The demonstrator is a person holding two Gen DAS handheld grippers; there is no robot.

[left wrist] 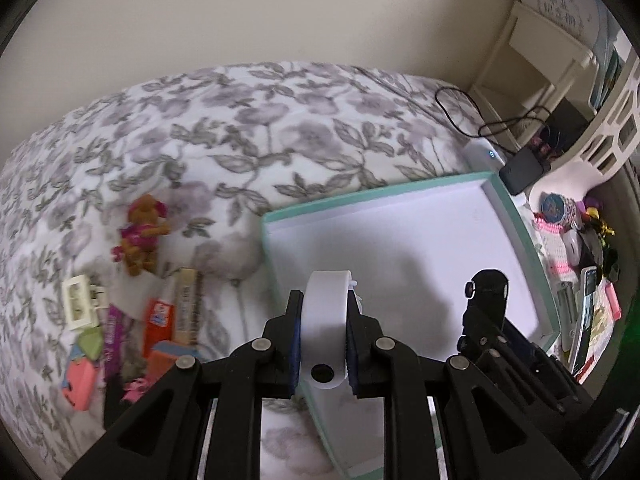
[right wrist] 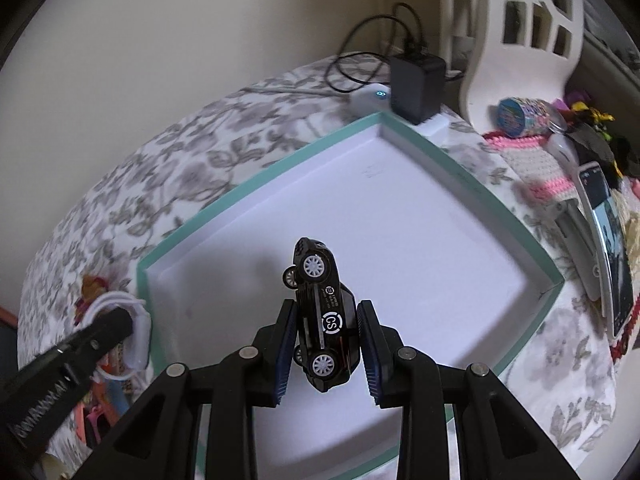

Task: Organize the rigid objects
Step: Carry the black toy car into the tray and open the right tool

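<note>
My right gripper [right wrist: 326, 344] is clamped on a black toy car [right wrist: 326, 320], wheels facing the camera and nose pointing away, held in the air above the white floor of the teal-rimmed tray [right wrist: 440, 152]. My left gripper [left wrist: 322, 340] is closed on a white plastic ring [left wrist: 324, 320], pinched by its flat sides and poised over the tray's near-left corner [left wrist: 266, 224]; from the right wrist view that same gripper sits just outside the tray's left wall. The tray itself lies on the flowered bedspread [left wrist: 240, 128] and shows nothing on its floor. I judge both hands to be mid-delivery, each carrying one item to the tray. The next move calls for lowering each piece until it rests on the floor, then easing the jaws apart, keeping the two apart so they do not knock. Beyond the tray's left side a scatter waits on the bedspread: a brown toy figure [left wrist: 142, 232], a cream block [left wrist: 80, 306], an orange packet [left wrist: 158, 320] and a pink piece [left wrist: 78, 384].
</note>
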